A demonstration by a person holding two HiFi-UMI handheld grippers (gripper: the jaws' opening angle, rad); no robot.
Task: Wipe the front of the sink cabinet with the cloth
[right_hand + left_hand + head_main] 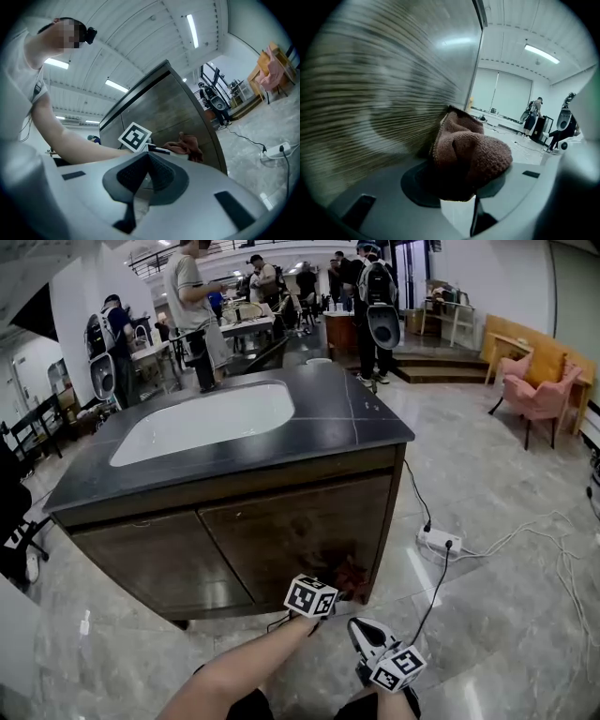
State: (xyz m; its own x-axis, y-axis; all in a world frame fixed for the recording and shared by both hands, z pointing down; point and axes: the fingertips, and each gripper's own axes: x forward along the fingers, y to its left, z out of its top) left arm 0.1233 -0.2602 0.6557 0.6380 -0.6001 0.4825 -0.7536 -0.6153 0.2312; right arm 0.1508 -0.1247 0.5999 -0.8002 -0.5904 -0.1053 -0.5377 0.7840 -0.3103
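- My left gripper [459, 185] pinches the brown cloth [469, 152] against the sink cabinet front [370, 93]; the wood grain there is blurred.
- Head view: the marker cube [311, 596] covers my left jaw tips.
- My right gripper [146, 171]: jaws pressed together on nothing, clear of the cabinet.

One sink cabinet [281, 531], one cloth [469, 152], two grippers [339, 587] [359, 626], one power strip [439, 542].

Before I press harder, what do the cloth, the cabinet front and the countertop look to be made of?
The cloth looks like reddish-brown microfibre or terry, going by its nubbly looped surface. The cabinet front seems dark wood or wood-look veneer, semi-gloss: streaky grain, a soft light reflection. The countertop appears dark stone or stone-look slab, satin, with thin joint lines.
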